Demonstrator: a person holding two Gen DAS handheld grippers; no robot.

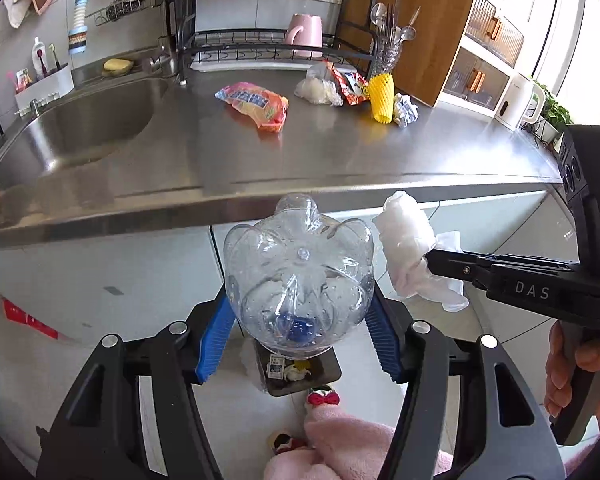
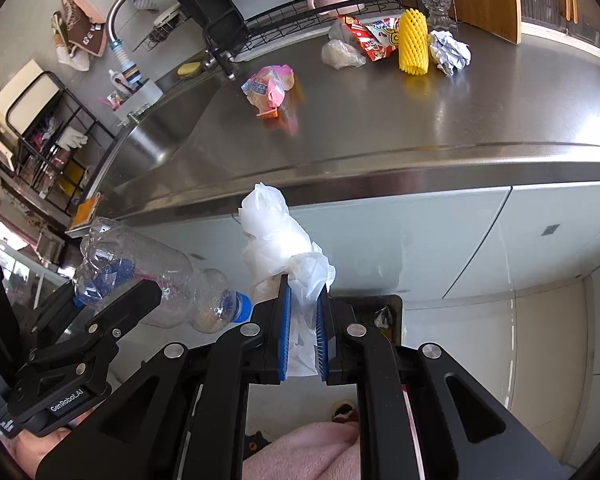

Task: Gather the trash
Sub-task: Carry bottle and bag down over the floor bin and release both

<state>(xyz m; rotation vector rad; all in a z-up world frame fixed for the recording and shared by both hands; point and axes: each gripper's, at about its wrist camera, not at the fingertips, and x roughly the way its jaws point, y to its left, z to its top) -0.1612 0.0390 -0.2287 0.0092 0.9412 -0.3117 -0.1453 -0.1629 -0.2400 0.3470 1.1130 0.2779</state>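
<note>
Clear plastic bottle [image 1: 298, 276] sits clamped in the left gripper [image 1: 298, 344]; the right gripper [image 2: 302, 332] pinches a white plastic bag [image 2: 278, 236]. Both hover above the floor bin [image 1: 324, 376]. Wrappers [image 1: 256, 104], yellow foam net [image 1: 382, 98] and crumpled paper [image 1: 405, 110] remain on the counter [image 1: 340, 152].

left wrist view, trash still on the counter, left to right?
Pink-orange snack wrapper → clear crumpled plastic bag → red snack packet → yellow foam fruit net → crumpled paper ball.
</note>
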